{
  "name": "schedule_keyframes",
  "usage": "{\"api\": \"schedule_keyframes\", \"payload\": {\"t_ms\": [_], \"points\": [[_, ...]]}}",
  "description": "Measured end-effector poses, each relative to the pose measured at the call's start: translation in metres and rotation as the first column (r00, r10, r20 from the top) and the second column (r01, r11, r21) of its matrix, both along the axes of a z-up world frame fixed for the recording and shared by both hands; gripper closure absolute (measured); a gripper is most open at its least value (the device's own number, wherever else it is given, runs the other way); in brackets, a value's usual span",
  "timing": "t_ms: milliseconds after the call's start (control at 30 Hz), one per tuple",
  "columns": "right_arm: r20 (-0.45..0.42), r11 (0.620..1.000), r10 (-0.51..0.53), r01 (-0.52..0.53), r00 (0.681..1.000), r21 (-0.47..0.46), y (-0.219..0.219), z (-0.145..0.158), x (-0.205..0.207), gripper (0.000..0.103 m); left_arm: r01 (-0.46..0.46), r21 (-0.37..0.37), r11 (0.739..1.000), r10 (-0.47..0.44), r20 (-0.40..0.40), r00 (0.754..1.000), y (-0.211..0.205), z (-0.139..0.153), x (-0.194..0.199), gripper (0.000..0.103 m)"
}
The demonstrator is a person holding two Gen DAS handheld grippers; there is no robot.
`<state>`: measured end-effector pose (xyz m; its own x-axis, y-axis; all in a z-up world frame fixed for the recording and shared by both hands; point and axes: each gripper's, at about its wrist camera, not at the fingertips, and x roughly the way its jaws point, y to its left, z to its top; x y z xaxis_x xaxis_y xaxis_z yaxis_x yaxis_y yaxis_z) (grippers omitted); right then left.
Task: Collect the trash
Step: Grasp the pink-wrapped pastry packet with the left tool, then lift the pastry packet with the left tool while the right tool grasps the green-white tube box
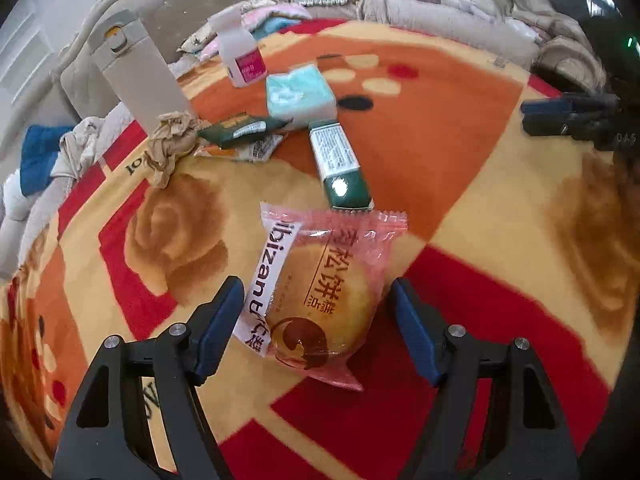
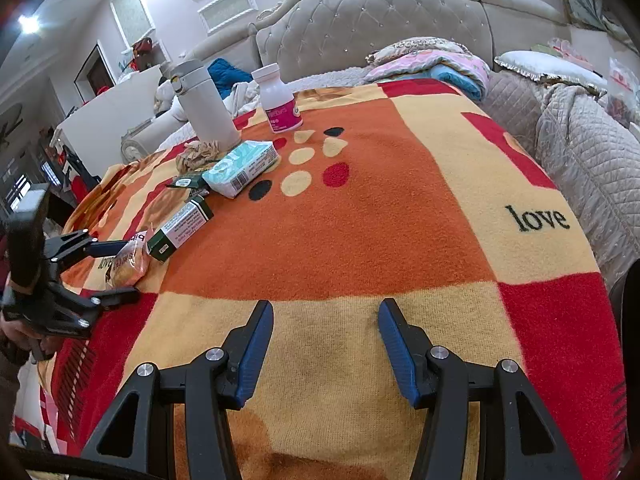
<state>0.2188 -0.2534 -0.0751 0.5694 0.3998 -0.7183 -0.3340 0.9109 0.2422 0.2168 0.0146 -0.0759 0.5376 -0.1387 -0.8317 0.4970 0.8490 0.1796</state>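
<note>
Patterned blanket (image 2: 360,216) covers the bed; grey flask (image 1: 140,80) stands at its far edge, white pill bottle (image 1: 240,54) near it; tissue pack (image 1: 300,94) lies beside a green box (image 1: 340,164); crumpled brown paper (image 1: 170,140) touches the flask base; pink-wrapped pastry (image 1: 320,292) lies flat between the left gripper (image 1: 318,328) pads, jaws spread, not touching it; right gripper (image 2: 326,348) hovers over bare blanket, jaws apart, nothing between them.
</note>
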Motion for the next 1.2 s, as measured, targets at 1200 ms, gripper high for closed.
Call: {"api": "schedule_keyframes", "payload": {"t_ms": [1200], "points": [[-0.037,0.988,0.105,-0.108,0.994,-0.111,0.082,0.025,0.02,0.037,-0.6,-0.609,0.519,0.772,0.034,0.634,0.114,0.036,-0.102,0.048]]}}
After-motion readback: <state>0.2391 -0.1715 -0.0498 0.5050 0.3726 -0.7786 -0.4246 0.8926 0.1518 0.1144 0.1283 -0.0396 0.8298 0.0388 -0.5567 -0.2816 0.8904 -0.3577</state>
